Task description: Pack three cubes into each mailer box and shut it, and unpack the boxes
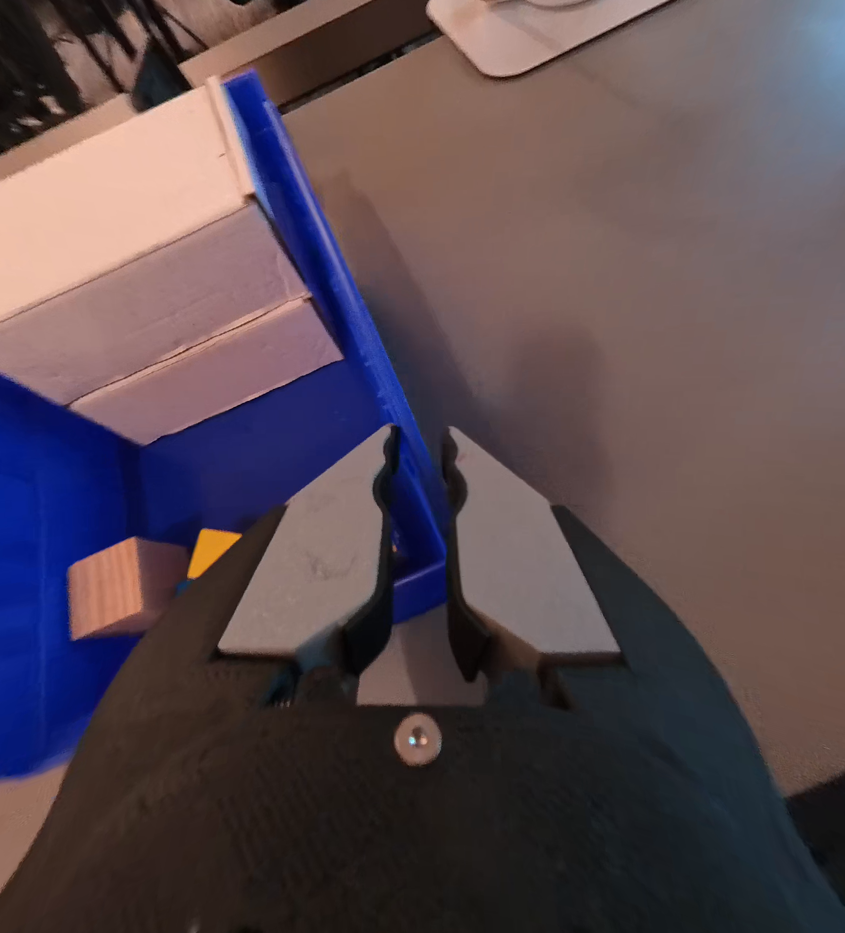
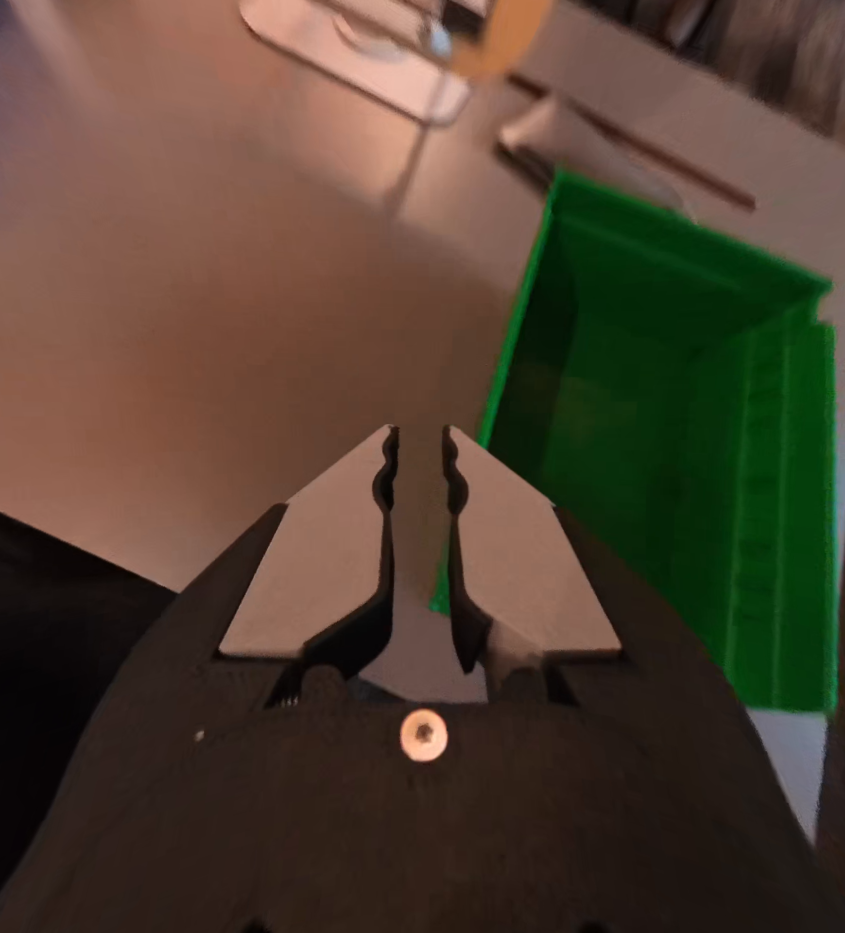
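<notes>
In the left wrist view a blue bin (image 1: 309,242) holds two stacked, closed white mailer boxes (image 1: 97,202), the lower one (image 1: 218,373) showing beneath the upper. In front of them in the bin lie a wooden cube (image 1: 112,585) and a yellow cube (image 1: 210,550), partly hidden by my fingers. My left gripper (image 1: 420,431) hovers over the bin's right wall near its front corner, jaws nearly together and empty. My right gripper (image 2: 420,431) hovers over the grey table, just left of a green bin (image 2: 662,454), jaws nearly together and empty.
The green bin shows no contents. A flat white base (image 1: 526,30) lies at the table's far side; it also shows in the right wrist view (image 2: 349,65). The table's front edge and dark floor (image 2: 31,580) are at lower left. Both views are motion-blurred.
</notes>
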Motion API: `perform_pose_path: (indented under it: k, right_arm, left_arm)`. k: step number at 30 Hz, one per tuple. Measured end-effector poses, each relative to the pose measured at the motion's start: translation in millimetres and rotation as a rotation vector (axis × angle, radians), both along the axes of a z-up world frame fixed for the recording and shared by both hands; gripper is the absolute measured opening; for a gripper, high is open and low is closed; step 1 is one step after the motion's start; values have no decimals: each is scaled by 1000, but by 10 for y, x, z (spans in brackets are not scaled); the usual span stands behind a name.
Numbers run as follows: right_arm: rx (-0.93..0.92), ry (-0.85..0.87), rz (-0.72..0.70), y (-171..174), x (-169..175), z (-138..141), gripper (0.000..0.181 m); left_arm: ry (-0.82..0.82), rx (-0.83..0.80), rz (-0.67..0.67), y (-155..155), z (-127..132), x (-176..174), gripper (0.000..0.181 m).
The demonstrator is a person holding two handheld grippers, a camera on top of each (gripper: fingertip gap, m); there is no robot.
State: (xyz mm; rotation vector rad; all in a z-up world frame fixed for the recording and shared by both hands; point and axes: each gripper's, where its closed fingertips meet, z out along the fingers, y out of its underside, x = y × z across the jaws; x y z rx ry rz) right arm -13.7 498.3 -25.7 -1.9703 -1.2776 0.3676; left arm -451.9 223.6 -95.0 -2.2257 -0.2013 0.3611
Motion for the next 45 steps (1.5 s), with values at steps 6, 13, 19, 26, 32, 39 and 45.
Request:
perform_pose_path:
  k: [6,13,19,26,32,39,45]
  right_arm:
    - [25,154,246,-473,-613,238,13]
    - [-10,73,393,-797,-1397,-245,28]
    - [42,165,401,-765,-1920,-519,47]
    - [174,312,260,-174,-1988,-824,53]
    - [70,366,256,-170,-1988,-857,59]
    - [121,298,280,-222,-2010,-938,53]
    - [143,274,274,-209,-1999,-958,52]
  left_arm:
    - [-17,36,137,-248,5,-375,2]
    - [-96,71,47,-155,42,-177,9]
    - [-129,203,-37,-68,332,-4,17]
    - [-73,397,-79,-9,828,208,42]
    - [-12,574,63,-283,1145,-119,52]
    - [-99,677,68,-380,1233,-171,64]
    - [-120,675,38,-318,1208,-112,65]
